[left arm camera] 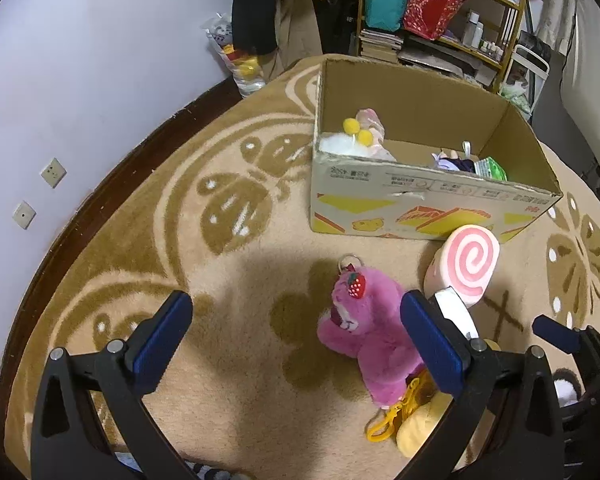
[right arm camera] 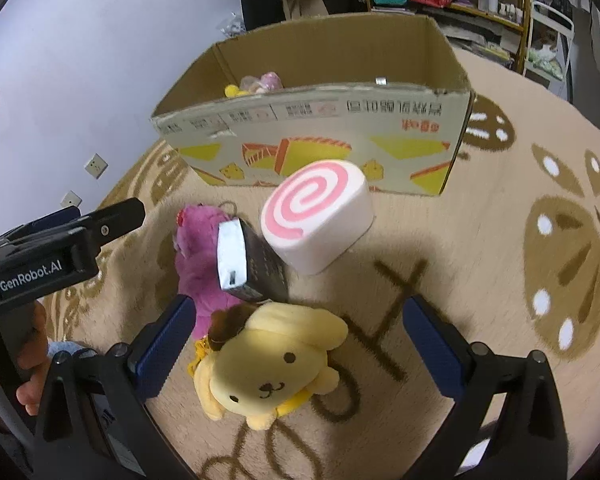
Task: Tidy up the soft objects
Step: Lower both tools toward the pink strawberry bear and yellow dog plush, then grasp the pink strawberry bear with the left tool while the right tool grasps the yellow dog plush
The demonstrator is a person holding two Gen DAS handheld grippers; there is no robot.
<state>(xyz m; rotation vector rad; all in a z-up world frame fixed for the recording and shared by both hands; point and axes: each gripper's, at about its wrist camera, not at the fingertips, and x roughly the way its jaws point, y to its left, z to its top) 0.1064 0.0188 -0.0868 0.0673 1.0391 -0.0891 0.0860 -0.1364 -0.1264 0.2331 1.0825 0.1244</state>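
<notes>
A pink plush bear (left arm camera: 370, 338) lies on the rug, partly between the fingers of my open, empty left gripper (left arm camera: 296, 320). A yellow dog plush (right arm camera: 272, 360) lies between the fingers of my open, empty right gripper (right arm camera: 300, 326). A pink-swirl roll cushion (right arm camera: 320, 220) stands just in front of the open cardboard box (right arm camera: 340, 120), which holds a few small soft toys (left arm camera: 364, 132). A small dark box with a silver end (right arm camera: 248, 260) leans between the bear (right arm camera: 204, 256) and the cushion (left arm camera: 464, 264). The left gripper also shows at the left of the right wrist view (right arm camera: 112, 216).
Everything sits on a beige patterned rug (left arm camera: 228, 208) beside a white wall (left arm camera: 80, 80). A cluttered shelf (left arm camera: 440, 20) and a plastic bag of toys (left arm camera: 240, 64) stand beyond the box. The rug's right part (right arm camera: 500, 240) is bare.
</notes>
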